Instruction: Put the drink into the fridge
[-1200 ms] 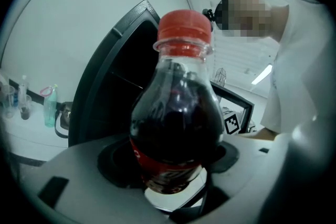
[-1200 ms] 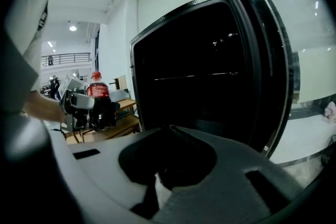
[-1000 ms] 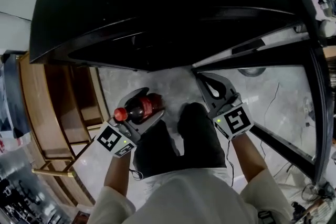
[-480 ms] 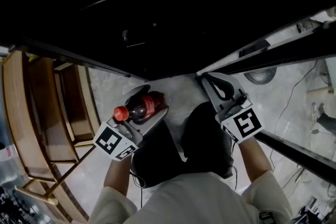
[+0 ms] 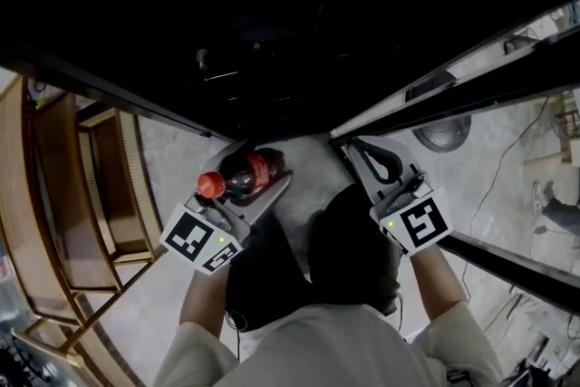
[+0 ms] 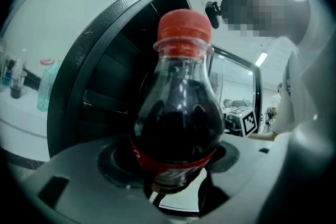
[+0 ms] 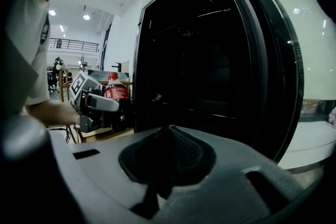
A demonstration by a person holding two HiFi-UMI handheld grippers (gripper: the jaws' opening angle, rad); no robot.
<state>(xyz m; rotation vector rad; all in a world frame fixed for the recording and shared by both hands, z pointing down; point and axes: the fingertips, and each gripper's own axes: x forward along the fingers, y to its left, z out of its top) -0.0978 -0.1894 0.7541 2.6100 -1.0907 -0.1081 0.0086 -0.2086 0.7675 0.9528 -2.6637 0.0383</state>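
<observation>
Head view, from the left edge: brown wooden slatted furniture (image 5: 63,186) stands on the pale floor. Left of centre, the left gripper (image 5: 263,169) pinches a clear plastic bottle of dark cola with a red cap and red label (image 5: 243,177). The bottle lies tilted between the spread jaws, cap toward the person, just below the black fridge's dark open interior (image 5: 272,32) and not inside it. Right of centre, past the person's dark trousers (image 5: 353,240), the right gripper (image 5: 355,146) has its jaws pressed together on nothing, near the fridge's lower edge.
</observation>
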